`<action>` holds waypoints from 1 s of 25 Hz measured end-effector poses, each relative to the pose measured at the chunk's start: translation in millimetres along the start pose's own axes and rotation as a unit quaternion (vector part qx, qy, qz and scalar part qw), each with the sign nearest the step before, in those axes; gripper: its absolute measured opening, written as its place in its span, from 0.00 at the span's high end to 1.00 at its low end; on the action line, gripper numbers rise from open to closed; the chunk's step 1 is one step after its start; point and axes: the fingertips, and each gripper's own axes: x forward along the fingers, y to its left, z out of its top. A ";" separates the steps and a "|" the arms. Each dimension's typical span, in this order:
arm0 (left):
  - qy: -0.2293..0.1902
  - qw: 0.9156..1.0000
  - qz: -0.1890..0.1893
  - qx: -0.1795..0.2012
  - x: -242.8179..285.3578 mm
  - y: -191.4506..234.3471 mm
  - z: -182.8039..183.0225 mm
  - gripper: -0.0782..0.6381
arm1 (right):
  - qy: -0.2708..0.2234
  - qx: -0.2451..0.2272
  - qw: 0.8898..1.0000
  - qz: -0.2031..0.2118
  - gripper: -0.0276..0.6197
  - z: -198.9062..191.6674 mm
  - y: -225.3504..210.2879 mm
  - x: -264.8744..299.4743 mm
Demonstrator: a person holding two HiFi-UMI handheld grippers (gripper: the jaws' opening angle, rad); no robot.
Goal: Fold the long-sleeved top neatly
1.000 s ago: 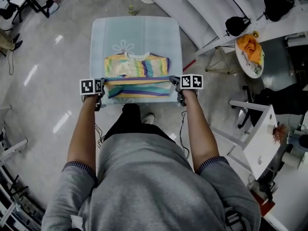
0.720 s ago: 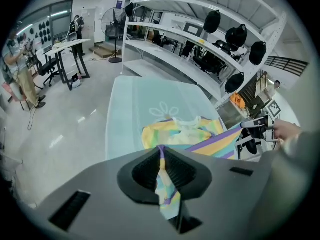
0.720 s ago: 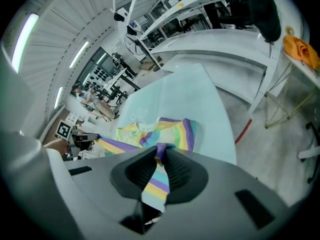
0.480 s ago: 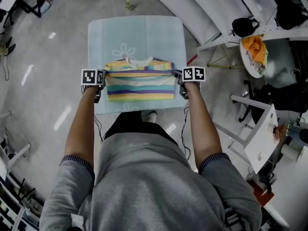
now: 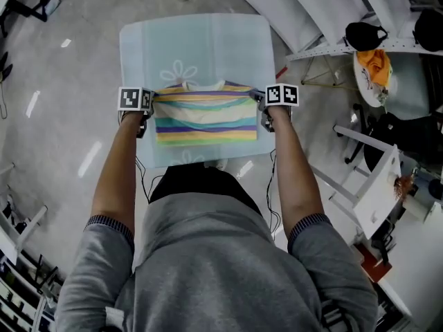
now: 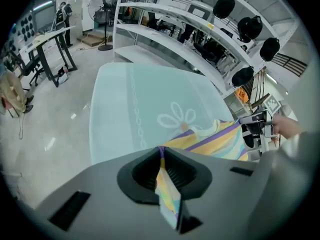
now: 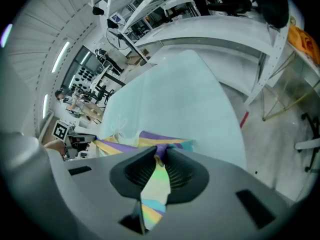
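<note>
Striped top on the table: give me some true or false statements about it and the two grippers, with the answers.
1. The left gripper is shut on the striped top. True.
2. The right gripper is empty. False: it is shut on the top's opposite edge.
3. The top is over a pale blue table cover with a flower print. True.
4. The top's sleeves are spread out sideways. False: it shows as a compact rectangle between the grippers, with no sleeve sticking out.

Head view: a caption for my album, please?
Left gripper and right gripper clamp a striped pastel top on pale-blue table.
</note>
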 end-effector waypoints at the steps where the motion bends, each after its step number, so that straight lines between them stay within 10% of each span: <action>1: 0.002 1.000 -0.002 0.000 4.4 1.0 2.5 0.83 | 0.000 0.002 1.000 -0.002 0.86 2.2 -1.7 2.2; 10: -0.008 1.000 0.027 0.010 21.0 30.7 24.8 0.65 | 0.003 -0.010 0.999 -0.032 0.68 14.0 -9.3 13.3; 17: -0.053 0.991 0.010 0.123 2.8 22.1 56.4 0.65 | -0.027 -0.058 0.997 -0.043 0.52 49.3 -5.0 -8.0; 21: -0.064 0.966 -0.022 0.248 -5.2 -6.6 56.9 0.64 | -0.021 -0.160 0.987 -0.012 0.50 63.4 21.3 -11.5; 25: -0.056 0.913 -0.054 0.400 -8.8 -39.8 38.9 0.63 | 0.011 -0.295 0.955 0.012 0.49 54.2 46.9 -6.8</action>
